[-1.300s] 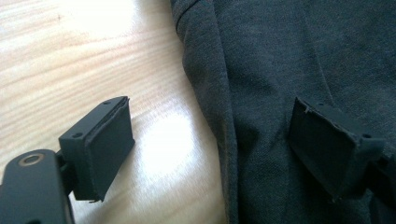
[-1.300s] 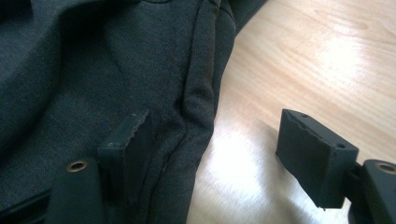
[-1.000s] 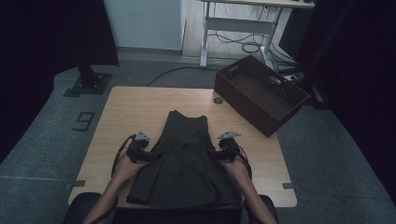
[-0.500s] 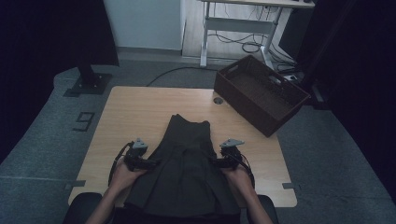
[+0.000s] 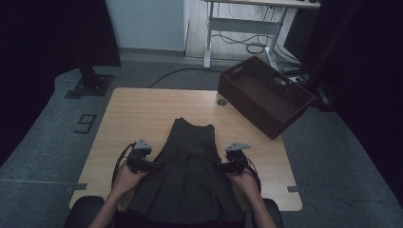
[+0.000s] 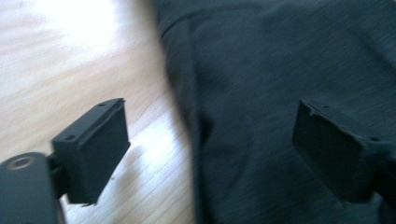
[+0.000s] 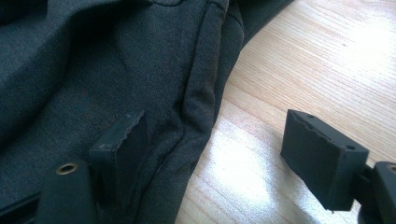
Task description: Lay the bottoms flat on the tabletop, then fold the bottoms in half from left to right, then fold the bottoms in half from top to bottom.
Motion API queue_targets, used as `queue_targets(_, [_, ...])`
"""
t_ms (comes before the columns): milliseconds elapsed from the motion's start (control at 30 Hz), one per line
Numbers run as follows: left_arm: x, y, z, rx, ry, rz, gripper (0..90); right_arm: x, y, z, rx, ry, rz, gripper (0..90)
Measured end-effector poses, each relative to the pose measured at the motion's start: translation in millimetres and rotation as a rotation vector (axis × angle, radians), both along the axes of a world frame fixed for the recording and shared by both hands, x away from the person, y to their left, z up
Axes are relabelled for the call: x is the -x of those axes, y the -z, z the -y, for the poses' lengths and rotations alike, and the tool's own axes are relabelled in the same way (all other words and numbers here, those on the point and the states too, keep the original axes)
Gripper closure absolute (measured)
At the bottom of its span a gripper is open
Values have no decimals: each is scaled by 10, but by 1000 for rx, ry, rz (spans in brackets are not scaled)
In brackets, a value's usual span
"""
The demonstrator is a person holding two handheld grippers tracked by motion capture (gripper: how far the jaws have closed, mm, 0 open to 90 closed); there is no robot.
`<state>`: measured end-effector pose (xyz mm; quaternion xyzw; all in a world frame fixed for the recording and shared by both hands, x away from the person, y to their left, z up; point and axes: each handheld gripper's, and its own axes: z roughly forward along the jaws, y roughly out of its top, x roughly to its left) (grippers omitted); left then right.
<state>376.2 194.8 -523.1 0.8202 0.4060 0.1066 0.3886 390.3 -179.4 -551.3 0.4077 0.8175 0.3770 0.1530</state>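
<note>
dark grey dress (image 5: 187, 166), light wood-grain table (image 5: 138, 114)

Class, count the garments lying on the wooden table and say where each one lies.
1: a dark dress lies flat at the table's near middle, its hem hanging over the near edge, so anything underneath stays hidden.

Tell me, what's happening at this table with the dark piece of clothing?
A person sits at a wooden table with a two-jaw gripper in each hand, working on a dark dress laid flat. The left gripper and the right gripper are each at a side edge of the dress, one jaw over cloth and one over bare wood. Both stand open, having just widened a little, and neither pinches the fabric. A brown basket sits at the far right corner.
</note>
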Motion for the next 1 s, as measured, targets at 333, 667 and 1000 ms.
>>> queue_targets(333, [-35,214,213,-130,47,-26,23,-7,7,0,-5,1,2,209])
queue_targets(667, [-26,249,195,-106,43,-9,0,-50,-81,2,2,14,-61,182])
queue_targets(1000, [-20,250,200,-104,35,-9,0,-288,-356,-55,-68,13,-51,162])
